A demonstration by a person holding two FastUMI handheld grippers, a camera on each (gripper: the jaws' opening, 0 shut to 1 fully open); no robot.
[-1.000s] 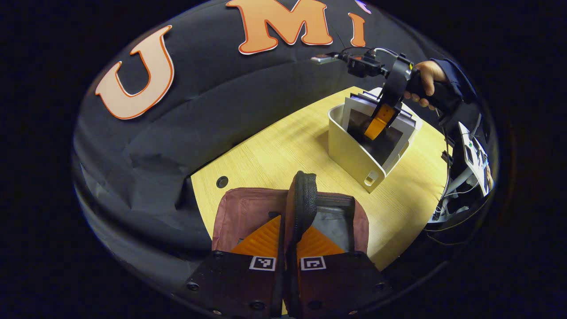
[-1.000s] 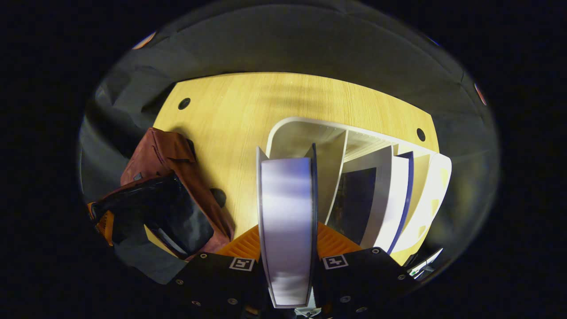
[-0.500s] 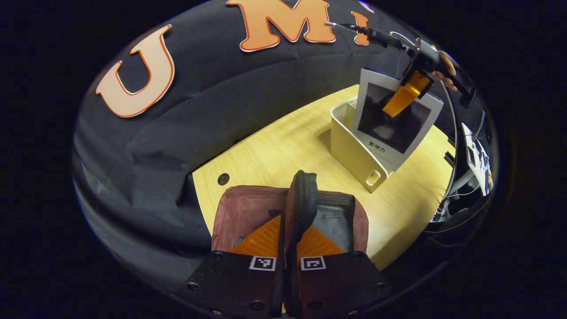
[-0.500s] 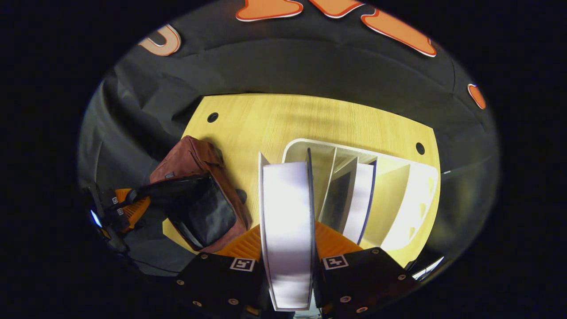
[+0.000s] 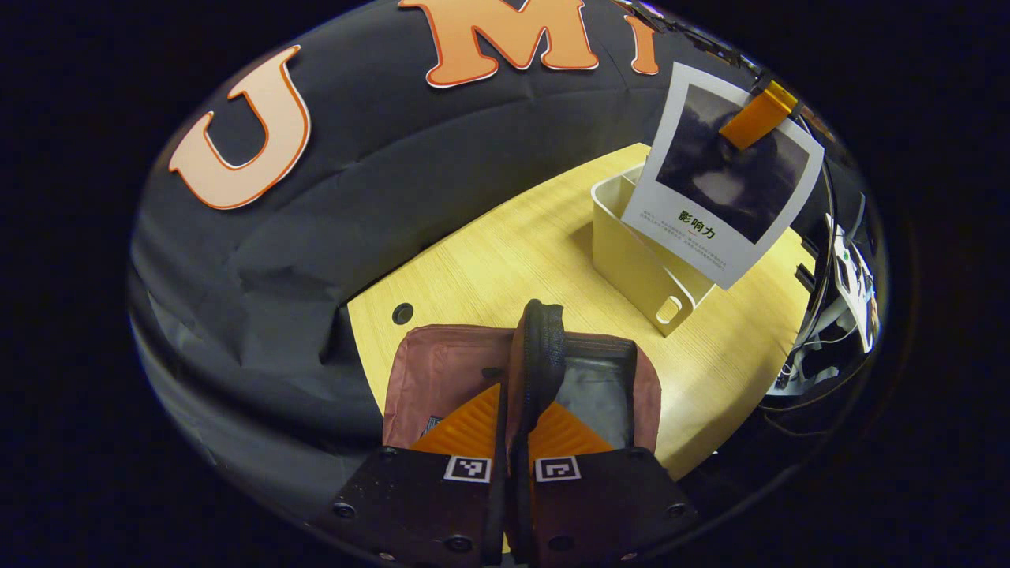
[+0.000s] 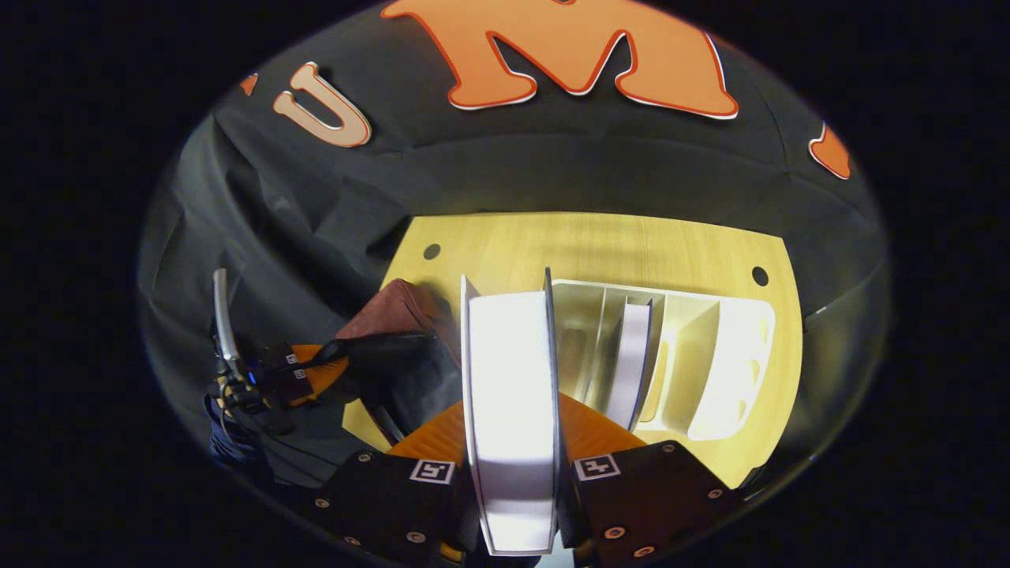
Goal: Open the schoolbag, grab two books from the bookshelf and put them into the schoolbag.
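On my left side, the left gripper (image 5: pixel 517 410) is pinched onto the black handle strap (image 5: pixel 538 347) of the maroon schoolbag (image 5: pixel 442 375), which sits on the wooden table (image 5: pixel 505 260) with its dark opening facing up. Moving right, my right gripper (image 6: pixel 511 430) is clamped on a white-covered book (image 6: pixel 509 394), holding it up in the air above the white bookshelf (image 5: pixel 643 264). From the left gripper view the book hangs tilted, long axis roughly vertical, lower corner toward the shelf. Another book (image 6: pixel 631 359) stands upright in a shelf slot.
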